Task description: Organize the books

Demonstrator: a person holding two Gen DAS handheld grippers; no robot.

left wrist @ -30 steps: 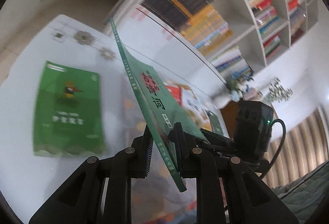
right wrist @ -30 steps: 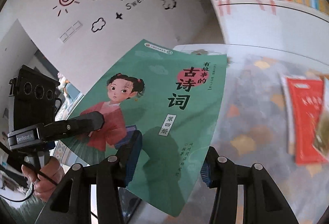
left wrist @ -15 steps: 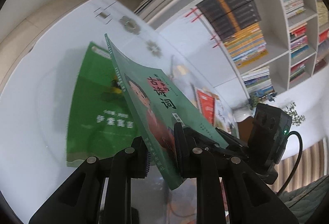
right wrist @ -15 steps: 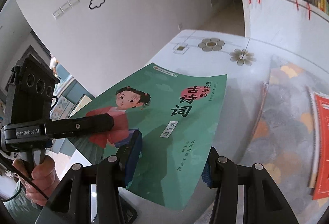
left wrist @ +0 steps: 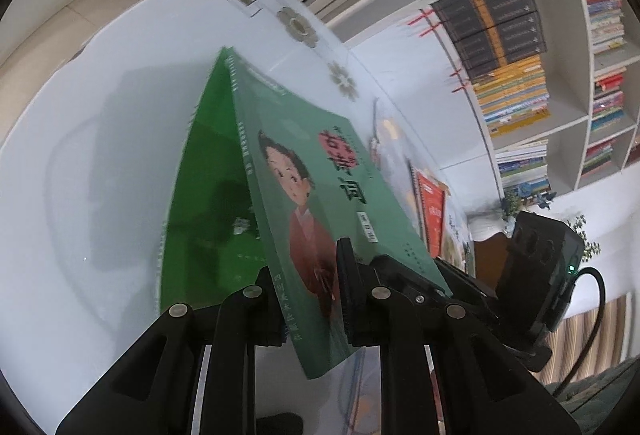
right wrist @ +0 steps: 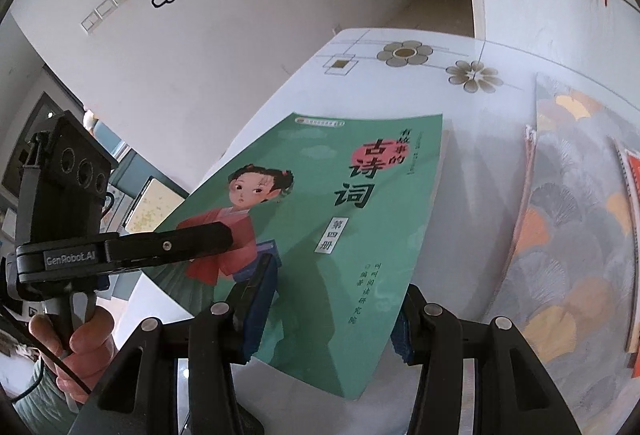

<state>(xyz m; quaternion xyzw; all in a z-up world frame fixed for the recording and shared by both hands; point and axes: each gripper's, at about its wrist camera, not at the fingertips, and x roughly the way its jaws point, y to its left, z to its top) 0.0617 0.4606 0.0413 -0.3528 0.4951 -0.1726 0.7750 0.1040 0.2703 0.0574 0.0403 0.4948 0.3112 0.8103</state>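
A teal-green book (left wrist: 320, 203) with a girl in red on its cover is held by its near left edge, my left gripper (left wrist: 308, 275) shut on it. It hangs tilted just above a bright green book (left wrist: 200, 215) that lies flat on the white table (left wrist: 100, 155). From the right wrist the same teal book (right wrist: 360, 235) slopes down toward the table. The left gripper (right wrist: 224, 235) pinches its left side, one finger on the cover. My right gripper (right wrist: 336, 299) is open over the book's near edge and its pads press on nothing.
A red-covered book (left wrist: 432, 207) and a leaf-patterned cover (right wrist: 568, 215) lie further right on the table. White bookshelves (left wrist: 560, 75) full of books stand beyond it. A hand (right wrist: 80, 339) holds the left gripper's handle. The right gripper's black housing (left wrist: 540, 259) sits close behind the held book.
The teal book has come down and tipped flatter, and now covers most of the bright green book. Both grippers have sunk toward the table. The left grip is unchanged.
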